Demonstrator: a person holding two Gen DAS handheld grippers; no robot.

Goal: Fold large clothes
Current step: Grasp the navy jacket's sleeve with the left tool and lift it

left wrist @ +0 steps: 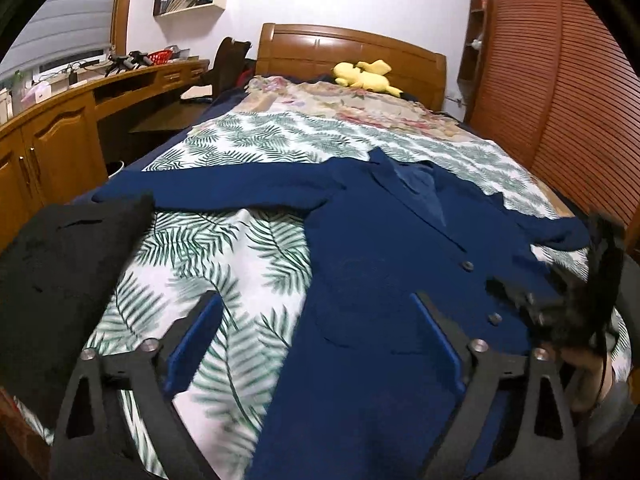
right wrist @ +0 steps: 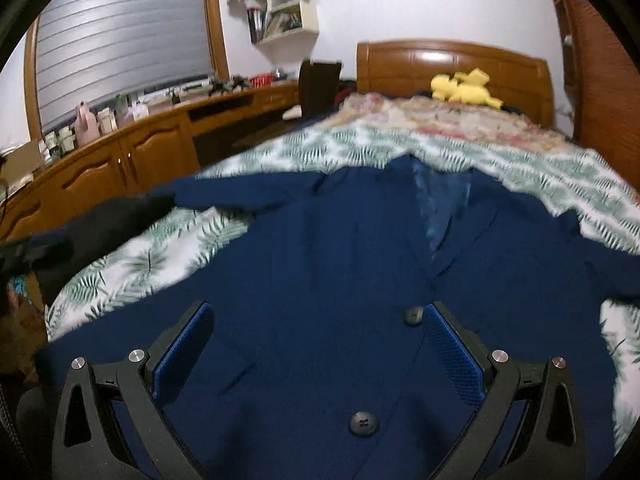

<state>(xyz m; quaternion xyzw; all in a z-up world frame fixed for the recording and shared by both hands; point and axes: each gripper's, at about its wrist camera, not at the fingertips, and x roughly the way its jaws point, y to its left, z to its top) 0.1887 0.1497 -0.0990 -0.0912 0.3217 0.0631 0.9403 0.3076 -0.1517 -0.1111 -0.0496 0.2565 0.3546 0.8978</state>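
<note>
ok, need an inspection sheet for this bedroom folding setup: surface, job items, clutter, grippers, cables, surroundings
Surface: bed with leaf-print sheet, a floral cover toward the headboard.
Job's things: navy blazer spread face up, sleeves out to both sides, two buttons showing.
Clutter: black garment at the bed's left edge; yellow plush toy by the headboard.
Grippers: left hand-held gripper open over the blazer's left edge; right hand-held gripper open above the blazer front. Neither holds anything.
Cables: thin dark cable near the person's right hand.
Surroundings: wooden desk, wall shelves, slatted wardrobe door.
</note>
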